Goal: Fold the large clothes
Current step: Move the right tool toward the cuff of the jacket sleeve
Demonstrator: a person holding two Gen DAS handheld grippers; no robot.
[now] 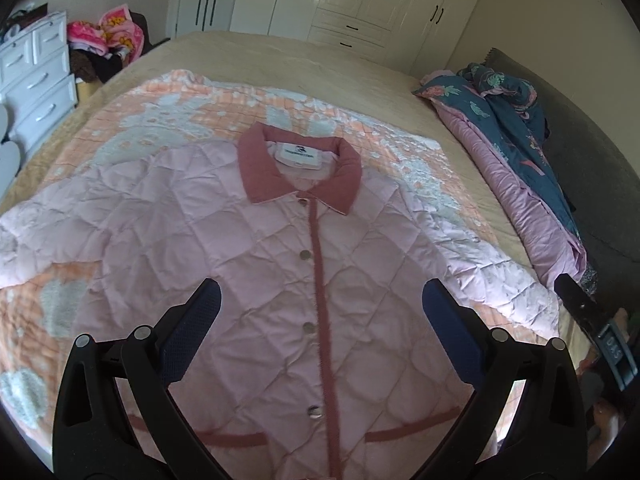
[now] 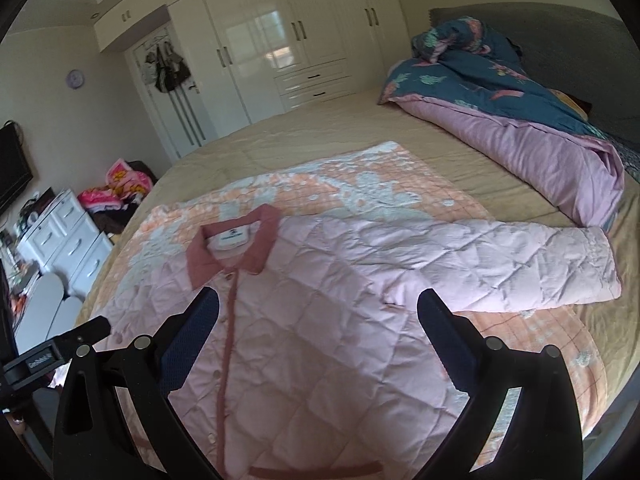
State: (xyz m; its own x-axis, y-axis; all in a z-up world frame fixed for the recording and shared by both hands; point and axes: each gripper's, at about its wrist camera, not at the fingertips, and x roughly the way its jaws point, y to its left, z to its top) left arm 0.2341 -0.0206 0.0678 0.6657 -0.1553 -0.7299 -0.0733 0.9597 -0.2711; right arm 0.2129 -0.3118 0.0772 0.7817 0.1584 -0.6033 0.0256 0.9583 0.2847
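A pale pink quilted jacket [image 1: 280, 264] with a darker pink collar [image 1: 300, 176] and button placket lies flat, front up and buttoned, on an orange-and-white blanket [image 1: 192, 108] on the bed. Both sleeves are spread out sideways; the right sleeve [image 2: 520, 264] reaches toward the rolled duvet. My left gripper [image 1: 320, 304] hovers open above the jacket's lower front, its blue pads [image 1: 192, 336] either side of the placket. My right gripper [image 2: 318, 312] hangs open over the jacket's right chest, holding nothing. The other gripper's body [image 2: 52, 352] shows at the right wrist view's left edge.
A rolled teal floral and lilac duvet [image 2: 520, 136] lies along the bed's right side by a grey headboard [image 2: 560, 40]. White wardrobes [image 2: 280, 40] stand behind the bed. A white drawer chest [image 1: 36, 80] and a pile of clothes [image 1: 108, 36] are at the left.
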